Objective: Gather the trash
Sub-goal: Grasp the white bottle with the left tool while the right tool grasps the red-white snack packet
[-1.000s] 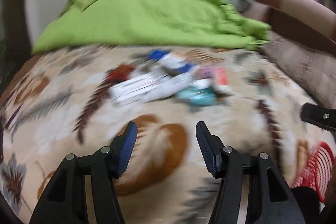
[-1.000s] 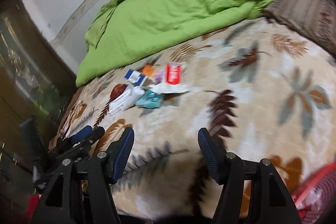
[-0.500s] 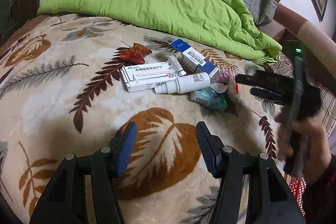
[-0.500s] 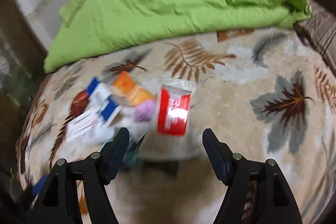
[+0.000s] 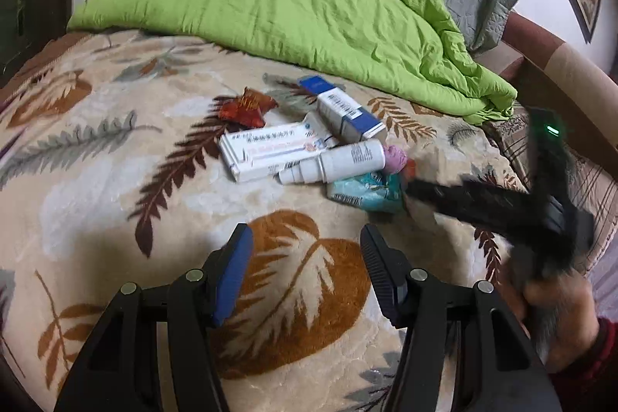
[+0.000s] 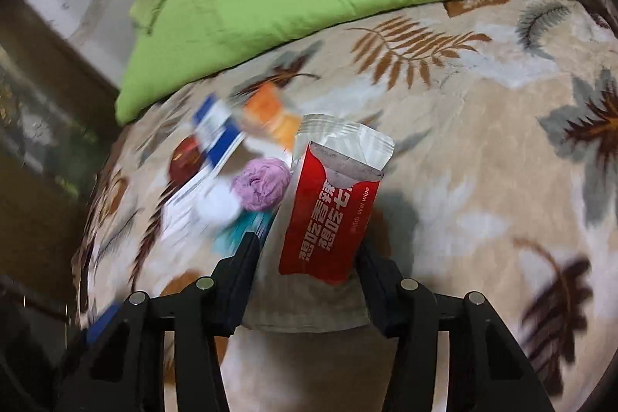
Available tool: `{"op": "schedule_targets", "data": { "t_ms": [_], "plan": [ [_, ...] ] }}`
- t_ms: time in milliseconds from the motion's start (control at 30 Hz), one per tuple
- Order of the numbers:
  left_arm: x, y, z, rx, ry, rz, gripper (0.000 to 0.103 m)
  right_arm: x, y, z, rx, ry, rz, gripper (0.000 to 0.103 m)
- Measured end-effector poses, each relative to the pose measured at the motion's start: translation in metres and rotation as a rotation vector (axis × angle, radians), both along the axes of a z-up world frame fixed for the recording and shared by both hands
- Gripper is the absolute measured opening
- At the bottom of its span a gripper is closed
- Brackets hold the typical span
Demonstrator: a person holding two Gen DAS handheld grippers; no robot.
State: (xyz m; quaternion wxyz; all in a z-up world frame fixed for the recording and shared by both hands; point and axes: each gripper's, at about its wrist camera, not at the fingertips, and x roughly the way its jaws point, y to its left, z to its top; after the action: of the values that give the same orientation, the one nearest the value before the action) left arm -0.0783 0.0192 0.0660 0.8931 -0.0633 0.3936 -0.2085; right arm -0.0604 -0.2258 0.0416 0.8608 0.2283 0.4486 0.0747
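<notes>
Trash pile on a bed covered by a leaf-print blanket (image 5: 89,188). The right hand-held gripper (image 6: 307,257) has its fingers spread wide on either side of a red wet-wipe packet (image 6: 328,215), which sits between them at the near edge of the pile; whether either finger touches it cannot be told. Placement suggests a grasp about to be closed. The left hand-held gripper (image 5: 307,257), also spread wide and empty, hovers short of the white box (image 5: 266,151), spray bottle (image 5: 336,163) and teal wrapper (image 5: 365,192), leaving the right room to work.
</notes>
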Motion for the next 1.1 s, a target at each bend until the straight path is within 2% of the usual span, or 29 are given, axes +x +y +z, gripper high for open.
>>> {"op": "schedule_targets", "data": {
  "t_ms": [167,300,433,533,633,700,767,900,1000,1100],
  "plan": [
    [0.017,-0.023,0.01,0.04,-0.058,-0.096,0.057,-0.054,-0.004,0.023,0.016,-0.069,-0.061,0.054],
    [0.044,-0.049,0.006,0.075,-0.072,-0.192,0.061,-0.076,-0.007,0.015,0.069,-0.075,-0.078,0.054],
    [0.077,-0.066,-0.005,0.063,-0.022,-0.246,0.061,-0.076,-0.024,0.009,0.121,-0.068,-0.128,0.054],
    [0.092,-0.077,-0.022,0.111,0.018,-0.299,0.06,-0.077,-0.03,0.006,0.144,-0.062,-0.141,0.054],
    [0.086,-0.08,-0.03,0.168,-0.025,-0.304,0.06,-0.077,-0.027,0.007,0.138,-0.067,-0.127,0.054],
    [0.082,-0.079,-0.03,0.166,-0.043,-0.302,0.051,-0.076,-0.026,0.008,0.137,-0.07,-0.117,0.054],
    [0.082,-0.081,-0.031,0.197,-0.055,-0.287,0.047,-0.074,-0.025,0.008,0.133,-0.073,-0.113,0.054],
    [0.088,-0.09,-0.033,0.241,-0.051,-0.258,0.047,-0.071,-0.024,0.007,0.116,-0.069,-0.113,0.054],
    [0.098,-0.094,-0.041,0.229,0.006,-0.238,0.047,-0.071,-0.021,0.008,0.099,-0.07,-0.112,0.054],
    [0.095,-0.096,-0.044,0.249,-0.009,-0.216,0.044,-0.072,-0.018,0.009,0.087,-0.072,-0.103,0.054]
  ]
}}
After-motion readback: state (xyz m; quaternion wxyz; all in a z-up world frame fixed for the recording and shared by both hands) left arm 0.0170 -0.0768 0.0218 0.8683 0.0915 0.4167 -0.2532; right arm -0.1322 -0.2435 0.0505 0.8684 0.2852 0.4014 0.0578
